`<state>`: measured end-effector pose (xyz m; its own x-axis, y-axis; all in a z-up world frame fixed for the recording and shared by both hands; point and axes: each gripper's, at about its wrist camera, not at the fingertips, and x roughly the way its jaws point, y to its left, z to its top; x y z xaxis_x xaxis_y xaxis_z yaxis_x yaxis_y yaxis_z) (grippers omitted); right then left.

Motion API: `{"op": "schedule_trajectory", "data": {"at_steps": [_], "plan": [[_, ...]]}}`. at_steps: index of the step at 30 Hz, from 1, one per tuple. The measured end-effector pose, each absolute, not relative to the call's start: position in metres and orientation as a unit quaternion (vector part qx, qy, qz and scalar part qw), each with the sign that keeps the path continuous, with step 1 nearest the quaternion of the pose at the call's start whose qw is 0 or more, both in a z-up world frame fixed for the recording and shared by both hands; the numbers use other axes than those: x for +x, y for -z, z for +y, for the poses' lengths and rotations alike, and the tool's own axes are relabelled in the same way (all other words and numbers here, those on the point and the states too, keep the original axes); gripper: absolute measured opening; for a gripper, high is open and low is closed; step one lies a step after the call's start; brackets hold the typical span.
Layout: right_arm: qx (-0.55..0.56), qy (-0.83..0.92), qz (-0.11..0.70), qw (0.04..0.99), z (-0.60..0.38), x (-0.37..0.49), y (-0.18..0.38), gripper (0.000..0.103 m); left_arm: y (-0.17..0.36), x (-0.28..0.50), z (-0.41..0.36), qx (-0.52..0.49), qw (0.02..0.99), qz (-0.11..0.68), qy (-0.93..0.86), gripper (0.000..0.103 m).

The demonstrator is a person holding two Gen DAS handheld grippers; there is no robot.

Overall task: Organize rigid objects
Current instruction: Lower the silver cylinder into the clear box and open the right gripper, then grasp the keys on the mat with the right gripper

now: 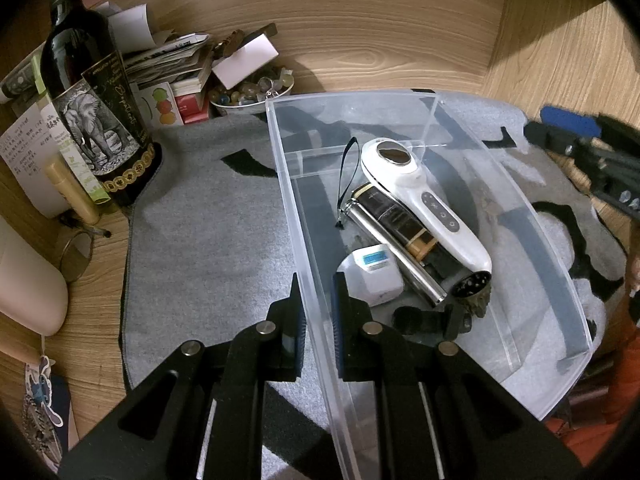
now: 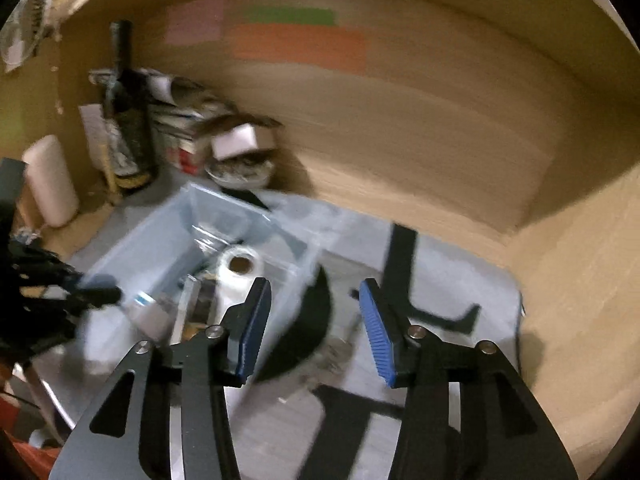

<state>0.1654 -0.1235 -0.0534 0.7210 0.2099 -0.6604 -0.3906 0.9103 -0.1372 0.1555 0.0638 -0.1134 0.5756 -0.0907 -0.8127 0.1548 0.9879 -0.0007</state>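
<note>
A clear plastic bin [image 1: 560, 280] stands on a grey mat [image 1: 208, 232]. Inside it lie a white handheld device [image 1: 432, 200], a silver tube [image 1: 396, 256], a dark gold-banded tube [image 1: 400, 220], a small white box [image 1: 374, 274] and a dark round piece [image 1: 474, 286]. My left gripper [image 1: 318, 316] is shut on the bin's left wall, one finger on each side. My right gripper [image 2: 314, 324] is open and empty above the mat, right of the bin [image 2: 168, 240]. The right wrist view is blurred.
A dark wine bottle [image 1: 92, 92], stacked papers [image 1: 168, 60] and a bowl of beads [image 1: 248, 96] stand at the back left. A pale cylinder [image 1: 28, 280] lies at the left. Wooden walls [image 1: 400, 32] close the back and right.
</note>
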Motion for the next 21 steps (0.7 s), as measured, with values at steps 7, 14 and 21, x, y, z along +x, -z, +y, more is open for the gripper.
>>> {"op": "schedule_trajectory", "data": {"at_steps": [7,14,21], "plan": [[-0.115,-0.136,0.402,0.898,-0.150,0.182,0.097,0.043,0.113,0.155,0.064,0.034,0.887,0.455,0.069,0.011],[-0.102,-0.143,0.450,0.875,-0.152,0.191,0.128,0.043,0.113,0.155,0.065,0.035,0.887,0.456,0.069,0.011],[-0.090,-0.154,0.471,0.864,-0.144,0.194,0.144,0.043,0.113,0.155,0.065,0.034,0.887,0.455,0.069,0.011]]}}
